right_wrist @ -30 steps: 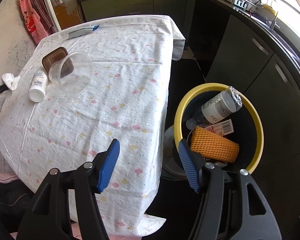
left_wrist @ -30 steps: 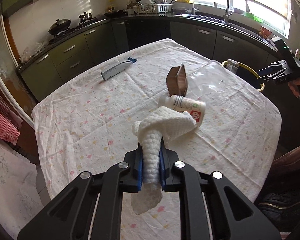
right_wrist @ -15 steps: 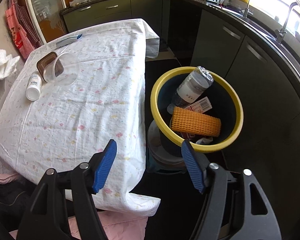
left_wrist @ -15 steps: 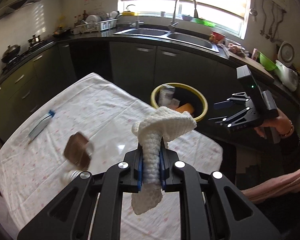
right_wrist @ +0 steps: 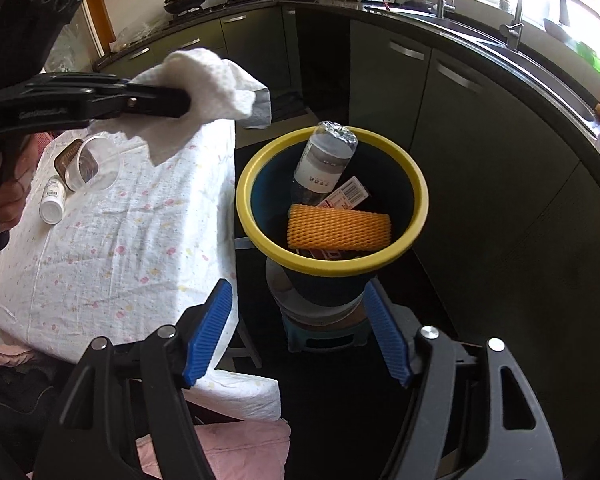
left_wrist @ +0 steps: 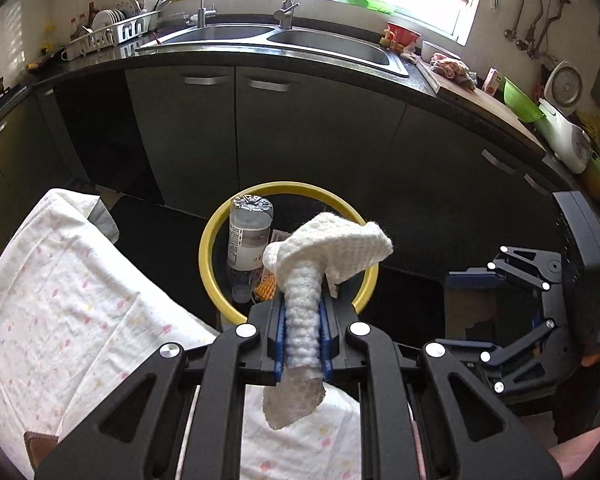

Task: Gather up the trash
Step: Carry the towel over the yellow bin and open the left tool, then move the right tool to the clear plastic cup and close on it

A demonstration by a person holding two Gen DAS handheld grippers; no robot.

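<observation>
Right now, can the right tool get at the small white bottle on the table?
Probably yes: the right tool is open and empty, and the white bottle lies exposed on the tablecloth, though the left tool with its paper towel hovers nearby.

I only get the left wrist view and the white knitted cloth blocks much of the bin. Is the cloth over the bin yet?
Observer: Not quite. In the right wrist view the white knitted cloth, clamped in the left hand-held gripper, hangs over the table's edge, beside the yellow-rimmed bin.
Operator: What is in the bin behind it?
Observer: An orange foam net sleeve lies across the clear plastic bottle.
Operator: Anything left on the table?
Observer: A small white bottle and a clear plastic cup.
</observation>
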